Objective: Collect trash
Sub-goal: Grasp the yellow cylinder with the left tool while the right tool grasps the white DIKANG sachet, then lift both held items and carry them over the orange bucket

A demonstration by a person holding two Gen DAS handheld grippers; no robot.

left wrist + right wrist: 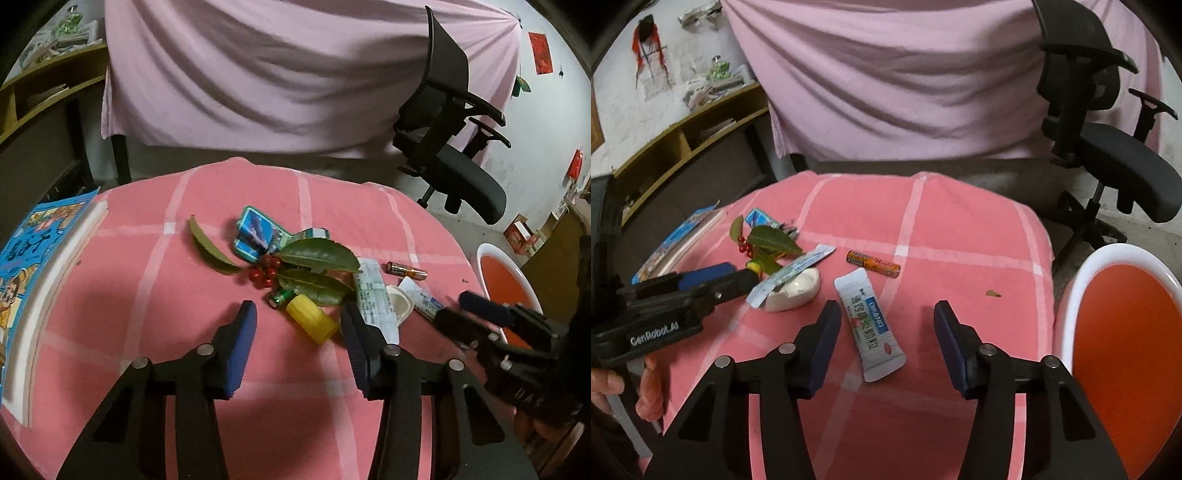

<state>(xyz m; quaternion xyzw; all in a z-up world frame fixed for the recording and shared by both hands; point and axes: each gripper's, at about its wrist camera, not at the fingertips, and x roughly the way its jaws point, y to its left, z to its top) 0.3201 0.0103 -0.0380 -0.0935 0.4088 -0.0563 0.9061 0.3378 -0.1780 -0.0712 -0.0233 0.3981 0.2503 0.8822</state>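
Trash lies scattered on a pink checked cloth (147, 295). In the left wrist view my left gripper (299, 314) stands open around a yellow cap (312, 319), pads apart from it. A green battery (280, 298), green leaves (317, 256), red berries (264, 273) and a crushed blue carton (258, 232) lie just beyond. In the right wrist view my right gripper (888, 310) stands open over a white sachet (873, 325) and does not press on it. An orange battery (873, 263) and a white cup (794, 290) under a paper strip (790, 273) lie further off.
A white bin with an orange liner (1126, 332) stands at the table's right edge. A blue book (22, 266) on a white tray (48, 295) lies at the left. A black office chair (454, 147) and a pink drape (277, 74) are behind the table.
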